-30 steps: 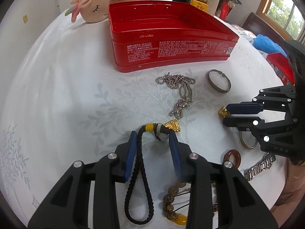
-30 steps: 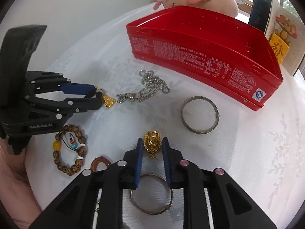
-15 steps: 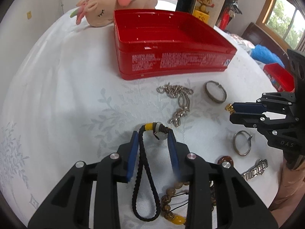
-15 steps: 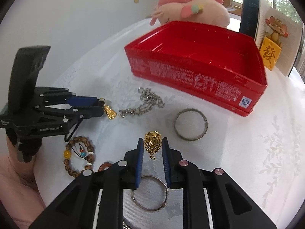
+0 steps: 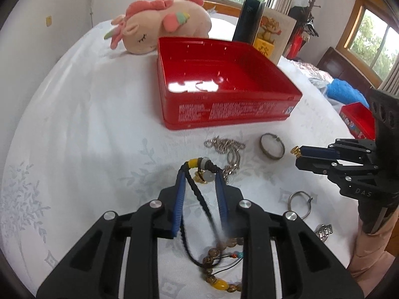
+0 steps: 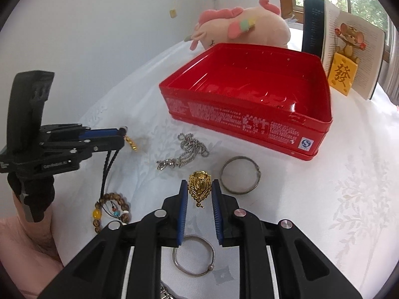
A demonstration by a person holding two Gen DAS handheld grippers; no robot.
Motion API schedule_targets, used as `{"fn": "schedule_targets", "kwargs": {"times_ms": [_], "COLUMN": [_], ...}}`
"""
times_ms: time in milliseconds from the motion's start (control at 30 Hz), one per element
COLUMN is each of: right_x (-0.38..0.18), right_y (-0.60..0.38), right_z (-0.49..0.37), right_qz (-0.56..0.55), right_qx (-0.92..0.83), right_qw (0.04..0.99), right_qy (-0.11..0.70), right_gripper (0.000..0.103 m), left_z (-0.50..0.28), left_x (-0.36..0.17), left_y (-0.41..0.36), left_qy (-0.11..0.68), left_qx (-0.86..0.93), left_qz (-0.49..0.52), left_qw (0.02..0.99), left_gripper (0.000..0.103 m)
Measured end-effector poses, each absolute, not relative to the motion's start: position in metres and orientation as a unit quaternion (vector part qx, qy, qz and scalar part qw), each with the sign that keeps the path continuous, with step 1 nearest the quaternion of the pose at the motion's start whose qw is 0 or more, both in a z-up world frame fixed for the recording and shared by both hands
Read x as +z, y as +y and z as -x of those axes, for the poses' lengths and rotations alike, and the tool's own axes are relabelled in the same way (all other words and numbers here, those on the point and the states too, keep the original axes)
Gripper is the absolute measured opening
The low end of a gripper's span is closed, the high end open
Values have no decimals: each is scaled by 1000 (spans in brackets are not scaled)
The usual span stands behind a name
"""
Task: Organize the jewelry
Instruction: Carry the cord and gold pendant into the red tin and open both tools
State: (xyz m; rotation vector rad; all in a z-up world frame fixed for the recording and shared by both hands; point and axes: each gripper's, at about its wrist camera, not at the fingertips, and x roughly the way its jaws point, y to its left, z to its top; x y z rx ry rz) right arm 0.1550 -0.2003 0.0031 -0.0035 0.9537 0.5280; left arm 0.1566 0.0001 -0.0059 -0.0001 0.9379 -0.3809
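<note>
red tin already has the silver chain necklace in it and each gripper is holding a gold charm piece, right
Not quite. The right wrist view shows the silver chain necklace lying on the tablecloth in front of the red tin. The left gripper and right gripper do each hold a gold piece.

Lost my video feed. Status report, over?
Left gripper shut on black braided cord charm, lifted. Right gripper shut on gold filigree pendant. Open red metal tin ahead, path clear.

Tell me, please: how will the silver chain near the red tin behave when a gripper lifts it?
The silver chain lies in a loose crumpled heap of small links, so it will probably hang limp and swing. With such fine links, it may slip between the pads; gripping its clasp end looks safer.
</note>
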Motion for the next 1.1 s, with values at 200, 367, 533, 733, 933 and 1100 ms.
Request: {"fn": "schedule_targets", "kwargs": {"times_ms": [200,367,533,733,933,1100], "right_x": [14,30,54,65,46,18], "right_y": [-212,-220,-227,-231,-233,-238], "right_z": [-157,-163,-183,-227,-277,-310], "right_qz": [-26,-38,-42,-44,-68,-73], "right_qx": [253,252,238,209,199,178], "right_qw": [859,864,873,878,870,860], "right_qy": [444,435,424,428,445,472], "right_gripper": [19,19,19,19,19,19], "left_z": [-153,-156,-177,-218,-267,-305], "left_x": [18,43,67,81,70,50], "left_y": [-3,-10,-22,-38,-52,-58], "left_qy": [427,409,396,383,380,396], "left_qx": [-187,-192,-195,-182,-176,-167], "left_qz": [-1,-5,-5,6,32,50], "left_qw": [885,892,897,906,907,901], "left_gripper": [23,23,23,23,23,23]}}
